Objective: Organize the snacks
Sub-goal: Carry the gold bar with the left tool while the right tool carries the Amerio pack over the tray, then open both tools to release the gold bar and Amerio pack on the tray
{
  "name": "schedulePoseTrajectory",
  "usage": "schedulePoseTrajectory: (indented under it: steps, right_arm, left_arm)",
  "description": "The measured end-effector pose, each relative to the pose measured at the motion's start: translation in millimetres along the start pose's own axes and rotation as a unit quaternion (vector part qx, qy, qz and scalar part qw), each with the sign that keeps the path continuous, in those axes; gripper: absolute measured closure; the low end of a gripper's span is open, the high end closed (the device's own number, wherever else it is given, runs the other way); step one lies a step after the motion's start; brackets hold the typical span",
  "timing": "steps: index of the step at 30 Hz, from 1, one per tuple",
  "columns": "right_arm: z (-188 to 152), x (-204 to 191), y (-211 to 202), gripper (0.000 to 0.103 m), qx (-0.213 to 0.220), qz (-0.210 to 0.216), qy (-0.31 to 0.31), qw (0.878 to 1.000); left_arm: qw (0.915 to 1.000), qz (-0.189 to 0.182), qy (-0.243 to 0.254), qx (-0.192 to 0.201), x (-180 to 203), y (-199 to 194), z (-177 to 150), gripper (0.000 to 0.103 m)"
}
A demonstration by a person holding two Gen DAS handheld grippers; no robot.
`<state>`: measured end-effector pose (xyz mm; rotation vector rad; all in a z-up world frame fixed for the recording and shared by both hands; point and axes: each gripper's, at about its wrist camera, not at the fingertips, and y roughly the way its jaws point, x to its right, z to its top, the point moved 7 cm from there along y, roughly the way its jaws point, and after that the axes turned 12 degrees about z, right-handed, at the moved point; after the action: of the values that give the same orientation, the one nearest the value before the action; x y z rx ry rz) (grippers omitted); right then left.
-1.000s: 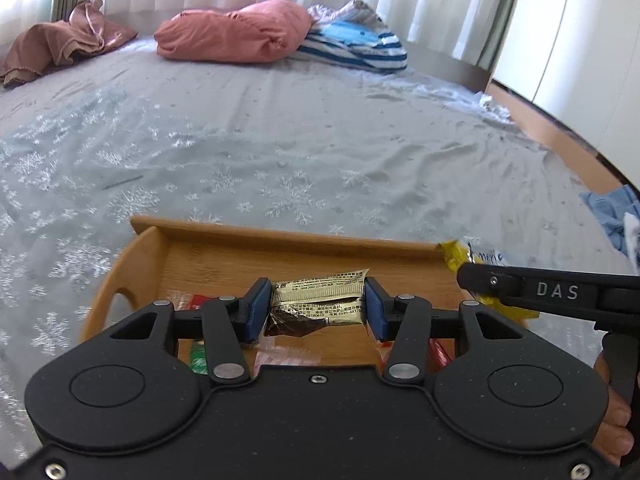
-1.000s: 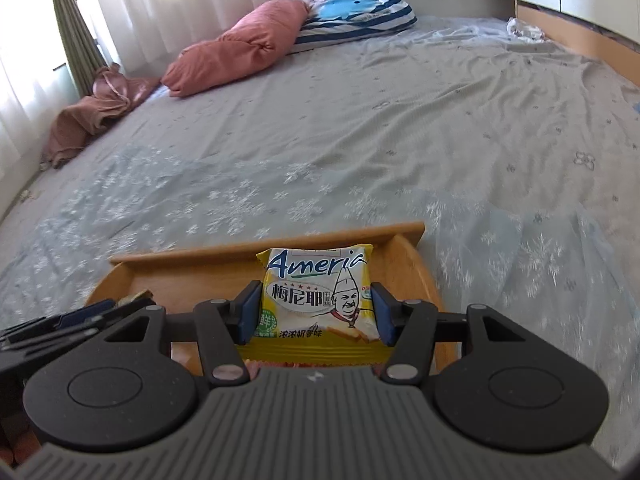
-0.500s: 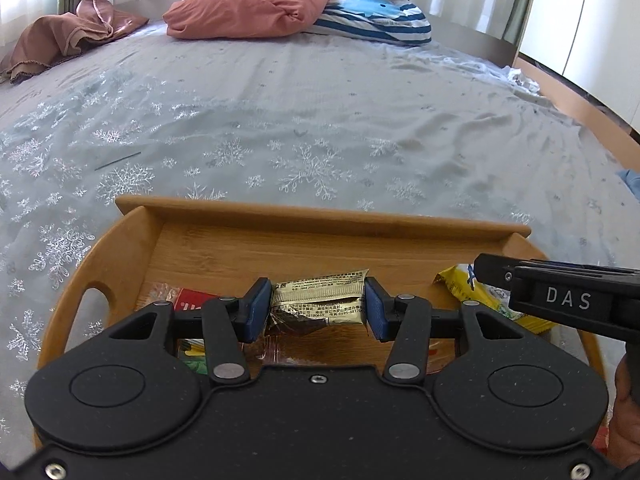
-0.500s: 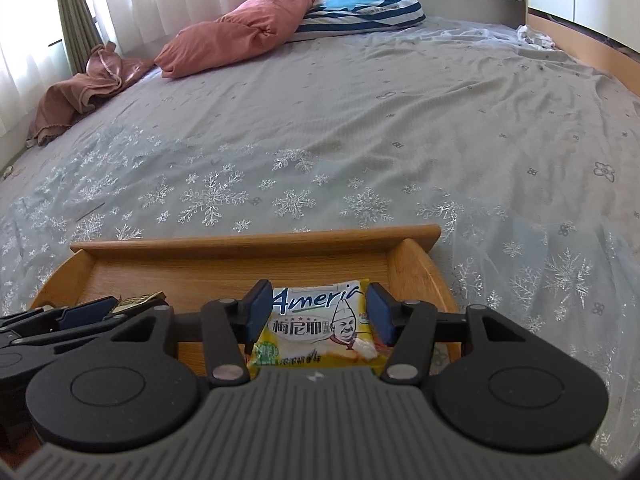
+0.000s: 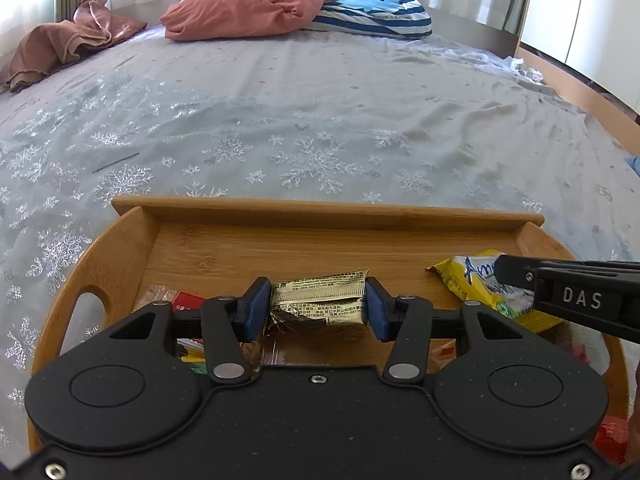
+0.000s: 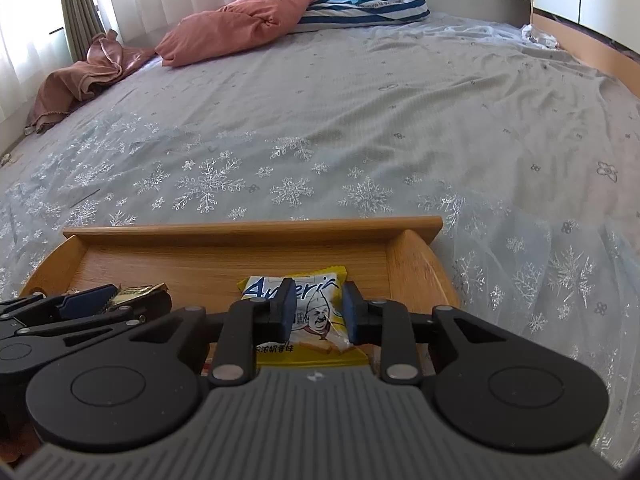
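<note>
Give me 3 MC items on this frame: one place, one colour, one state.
1. Where does the wooden tray sit?
A. on the bed
B. on a desk
C. on the floor

2. What colour is the packet between the left gripper fingers?
A. gold
B. green
C. white

3. How does the right gripper stand?
A. wide open over bare bedding
B. fingers pinching the yellow snack packet
C. out of view

Key: 1 A, the snowflake bedspread surrounds the tray. 2 A, the gold packet has shiny foil wrapping. 3 B, its jaws have just been closing and the blue pads dent the packet's wrapper.
</note>
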<state>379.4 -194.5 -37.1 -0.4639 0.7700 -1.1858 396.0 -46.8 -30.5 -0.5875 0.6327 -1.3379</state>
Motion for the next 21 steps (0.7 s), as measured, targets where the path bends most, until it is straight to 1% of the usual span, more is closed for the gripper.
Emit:
schedulePoseTrajectory:
  steps: [5,8,9,13,16,18,19,20,21]
  right_arm:
    - [-1,0,1,0.071,-0.005,0.004,0.003,1.000]
    - [-1,1,0,0.069,-0.005,0.004,0.005,1.000]
    - [-1,1,0,0.067,-0.005,0.005,0.006,1.000]
    - [-2,1,0,0.066,-0.009,0.009,0.009,1.000]
    - [-2,1,0,0.066,-0.011,0.007,0.009,1.000]
    - [-2,-1,-2,0.066,-0.009,0.007,0.008,1.000]
    - [-2,-2,-3,0.066,-0.007,0.008,0.007,1.000]
    - [-2,-3,-5,0.065,-0.006,0.008,0.006,1.000]
    - [-3,-4,-6,0.064,-0.005,0.008,0.005,1.000]
  left_arm:
    - [1.0000,0.001,0.002,0.001,0,0,0,0.054]
    - [1.0000,0.002,0.003,0.000,0,0,0,0.050]
    - [1.0000,0.001,0.004,-0.001,0,0,0,0.049]
    - [0.9999,0.004,0.012,0.000,1,-2,-2,0.047]
    - [0.9998,0.004,0.020,0.005,2,-6,-2,0.043]
    - [0.9997,0.002,0.024,0.009,3,-10,-1,0.038]
    - [0.9996,0.001,0.025,0.011,3,-12,0,0.038]
    - [0.9996,-0.001,0.025,0.011,3,-14,0,0.037]
    - [0.9996,-0.003,0.025,0.011,2,-16,0,0.034]
